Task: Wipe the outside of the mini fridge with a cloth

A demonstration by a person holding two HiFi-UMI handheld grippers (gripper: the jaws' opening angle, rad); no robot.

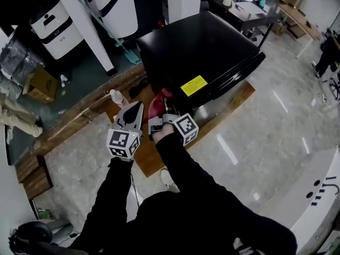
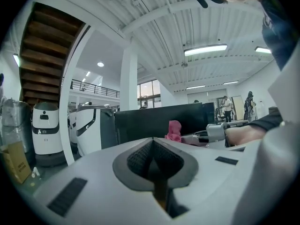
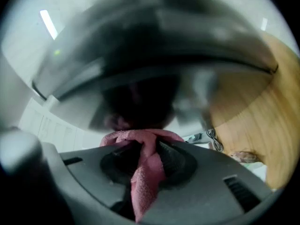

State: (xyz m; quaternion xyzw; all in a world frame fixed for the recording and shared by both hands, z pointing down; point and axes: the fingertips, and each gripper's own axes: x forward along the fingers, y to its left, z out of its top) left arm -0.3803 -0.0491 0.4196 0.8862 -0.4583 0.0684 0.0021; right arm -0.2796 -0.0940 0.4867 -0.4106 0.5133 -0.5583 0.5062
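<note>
Head view, wiping step: pinching pink cloth (image 1: 158,105) with right gripper (image 1: 156,119) at 7 o'clock corner of mini fridge (image 1: 202,52); left gripper (image 1: 137,108) clenched, empty. Next, likely: sweep toward 1 o'clock.

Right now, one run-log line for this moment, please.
left claw: shut, empty | right claw: shut on pink cloth | cloth: at mini fridge side

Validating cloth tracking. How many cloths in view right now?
1. A pink terry cloth is clamped between the fingers of the right gripper, at the glossy black mini fridge's near lower edge. The left gripper is shut, empty. Others may be hidden behind it.
</note>
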